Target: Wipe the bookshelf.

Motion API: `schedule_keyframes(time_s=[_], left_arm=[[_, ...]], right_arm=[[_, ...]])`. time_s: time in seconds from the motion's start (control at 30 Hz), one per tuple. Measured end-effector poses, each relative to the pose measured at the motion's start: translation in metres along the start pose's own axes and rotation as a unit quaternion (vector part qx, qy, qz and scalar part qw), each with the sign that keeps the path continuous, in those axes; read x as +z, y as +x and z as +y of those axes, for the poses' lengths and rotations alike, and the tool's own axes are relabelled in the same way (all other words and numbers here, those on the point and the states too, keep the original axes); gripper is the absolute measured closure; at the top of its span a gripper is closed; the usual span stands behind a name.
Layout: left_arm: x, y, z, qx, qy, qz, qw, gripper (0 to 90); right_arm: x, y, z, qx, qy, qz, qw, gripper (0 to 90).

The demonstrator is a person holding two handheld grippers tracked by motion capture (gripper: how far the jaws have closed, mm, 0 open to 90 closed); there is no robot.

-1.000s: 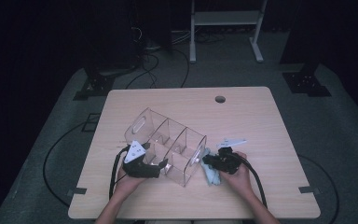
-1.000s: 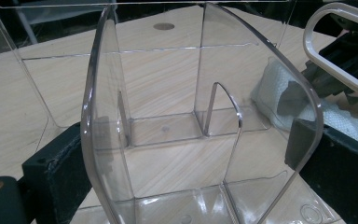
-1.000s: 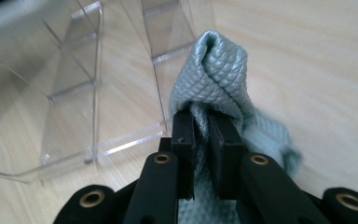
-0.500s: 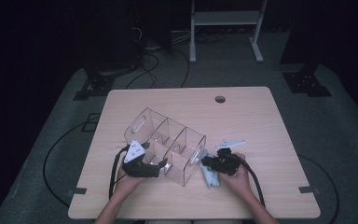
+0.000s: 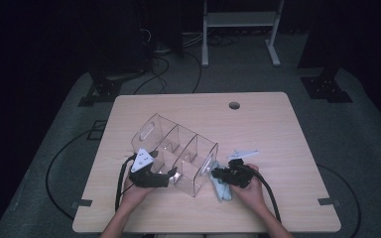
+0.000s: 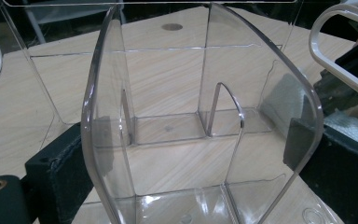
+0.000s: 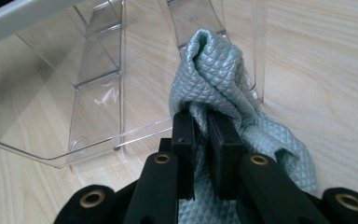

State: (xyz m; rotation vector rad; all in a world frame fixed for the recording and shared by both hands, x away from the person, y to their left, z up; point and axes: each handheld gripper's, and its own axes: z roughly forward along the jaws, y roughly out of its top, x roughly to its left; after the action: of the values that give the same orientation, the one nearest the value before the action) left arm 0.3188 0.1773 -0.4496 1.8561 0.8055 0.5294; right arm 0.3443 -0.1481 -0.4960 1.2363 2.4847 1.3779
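On the near half of the wooden table [image 5: 278, 129], seen from the high view, a clear plastic organizer [image 5: 176, 148] with three compartments lies slanted, its handle end pointing away to the left. The person's left hand [image 5: 135, 191] comes in from the bottom edge, forearm angled up and slightly right, wrapped around the left gripper [image 5: 171, 174], which lies level and points right at the organizer's near wall. The grey three-cornered plate [image 5: 143, 159] sits on top of it, and its cable [image 5: 120, 183] loops back along the forearm. In the left gripper view the two black jaws stand wide apart, one at each side of the organizer's curved end wall [image 6: 200, 121], with the clear dividers [image 6: 226, 112] visible through it; the right-hand pad [image 6: 326, 154] lies against the wall's outer edge, though whether both pads press on it I cannot tell.

To the right, the right hand [image 5: 248, 191] reaches in from the bottom, forearm leaning up and left, holding the right gripper [image 5: 217, 173] level and pointing left at the organizer's near right corner. Its jaws are pinched together on a pale blue-green quilted cloth [image 7: 214, 70], which bunches up above the fingertips [image 7: 183, 126] just beside the organizer's corner and trails down onto the table below the gripper [image 5: 223, 191].
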Motion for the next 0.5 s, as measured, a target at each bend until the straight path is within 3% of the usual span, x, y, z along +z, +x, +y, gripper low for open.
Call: schedule_keyframes(time_s=[0.13,0.3,0.37,0.43,0.47,0.5], left_arm=[[0.000,0.000,0.000,-0.001,0.000,0.002,1.0000,4.4],[-0.002,0.004,-0.001,-0.005,-0.001,0.009,0.9999,5.1],[-0.003,0.004,-0.001,-0.004,0.001,0.008,1.0000,5.3],[-0.003,0.005,-0.001,-0.003,0.001,0.008,1.0000,5.3],[-0.002,0.005,-0.001,-0.005,-0.002,0.008,1.0000,5.3],[-0.002,0.005,-0.001,-0.006,-0.001,0.009,0.9999,5.2]], right_arm=[[0.002,0.010,-0.002,-0.016,0.010,0.005,0.9998,80.8],[0.008,0.037,-0.009,-0.053,0.030,0.050,0.9969,80.6],[0.008,0.039,-0.008,-0.065,0.028,0.044,0.9965,80.7],[0.008,0.037,-0.007,-0.061,0.026,0.043,0.9969,80.8],[0.008,0.028,-0.005,-0.050,0.016,0.027,0.9982,80.7],[0.008,0.024,-0.005,-0.040,0.012,0.028,0.9987,80.7]])
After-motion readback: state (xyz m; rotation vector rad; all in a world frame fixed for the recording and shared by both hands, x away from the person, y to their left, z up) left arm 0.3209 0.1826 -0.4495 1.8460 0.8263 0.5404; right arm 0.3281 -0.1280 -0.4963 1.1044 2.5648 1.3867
